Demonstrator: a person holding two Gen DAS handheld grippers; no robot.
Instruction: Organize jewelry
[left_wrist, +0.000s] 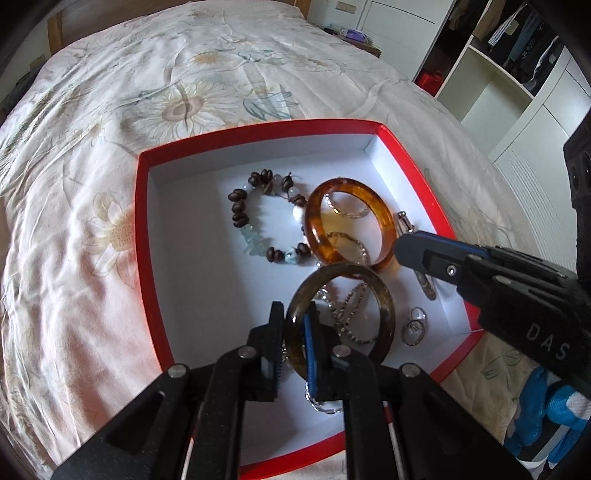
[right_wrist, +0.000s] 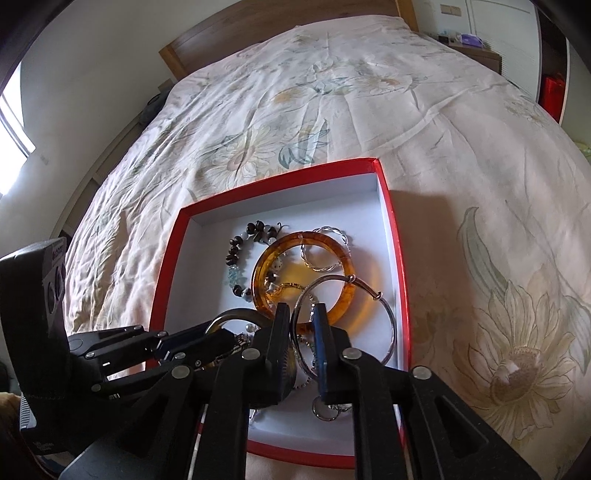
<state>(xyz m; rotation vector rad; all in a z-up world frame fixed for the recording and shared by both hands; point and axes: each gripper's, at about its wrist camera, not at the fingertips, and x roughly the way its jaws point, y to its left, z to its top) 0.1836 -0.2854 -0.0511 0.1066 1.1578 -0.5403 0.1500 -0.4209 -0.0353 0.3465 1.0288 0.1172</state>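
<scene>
An open red box (left_wrist: 144, 240) (right_wrist: 391, 240) with a white inside lies on the bed and holds the jewelry. My left gripper (left_wrist: 295, 308) (right_wrist: 218, 334) is shut on the rim of a dark olive bangle (left_wrist: 384, 295) (right_wrist: 236, 314), tilted up over silver chains (left_wrist: 351, 306). My right gripper (right_wrist: 301, 310) (left_wrist: 404, 251) stands slightly open, with the thin wire of a silver hoop bangle (right_wrist: 391, 325) (left_wrist: 428, 288) in the gap between its fingers. An amber bangle (left_wrist: 314, 221) (right_wrist: 266, 258) and a brown beaded bracelet (left_wrist: 238, 210) (right_wrist: 232, 258) lie farther back.
Two small rings (left_wrist: 413, 326) lie in the box's near right corner. The floral quilt (left_wrist: 184, 103) spreads all around the box. White wardrobe shelves (left_wrist: 498, 92) stand to the right, and a wooden headboard (right_wrist: 258, 22) at the far end. A blue-gloved hand (left_wrist: 543, 406) holds the right gripper.
</scene>
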